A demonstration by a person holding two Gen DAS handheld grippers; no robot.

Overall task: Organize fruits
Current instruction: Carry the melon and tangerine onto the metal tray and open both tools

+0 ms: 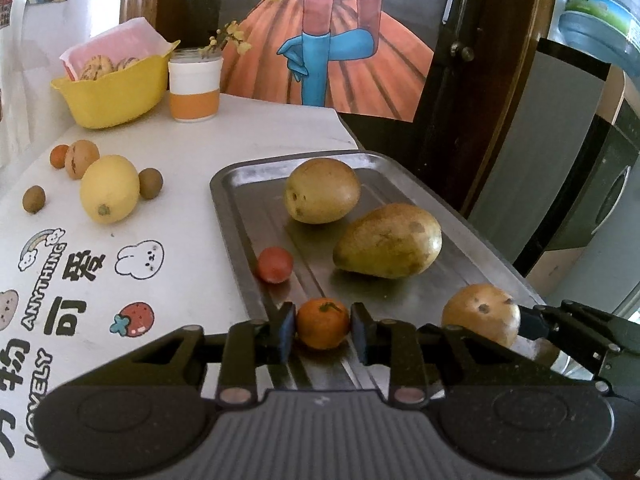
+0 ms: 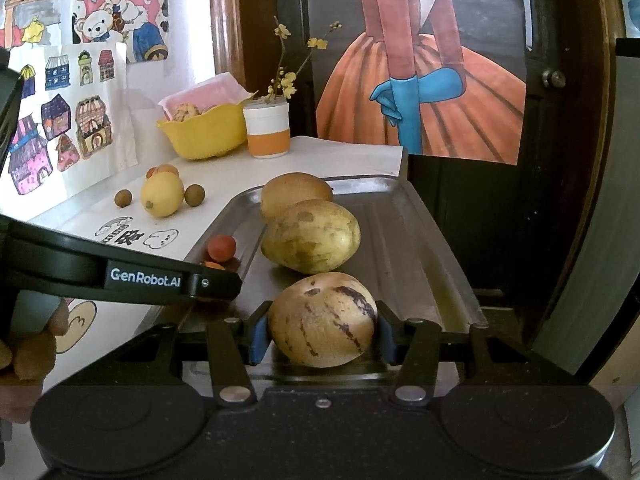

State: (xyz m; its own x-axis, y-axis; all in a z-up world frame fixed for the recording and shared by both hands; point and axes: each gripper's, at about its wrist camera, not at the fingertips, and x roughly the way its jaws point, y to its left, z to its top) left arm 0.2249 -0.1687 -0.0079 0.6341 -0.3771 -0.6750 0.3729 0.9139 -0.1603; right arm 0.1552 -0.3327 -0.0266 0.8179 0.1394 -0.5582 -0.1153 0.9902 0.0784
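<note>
Orange mandarin (image 1: 323, 323), tray's (image 1: 248, 216) 6 o'clock edge, pinched in my left hand-held gripper (image 1: 323, 334); right hand-held gripper (image 2: 323, 332) clamps striped melon (image 2: 322, 320) at its widest. Both smooth, bruisable, light.

Soft daylight from the left washes out the white tabletop (image 1: 180, 136) and wall drawings (image 2: 60, 128), glare streaks the metal tray (image 1: 248, 200), fruit throws faint shadows, and both fisheye views bend and darken toward the corners, the dark doorway behind staying dim.
</note>
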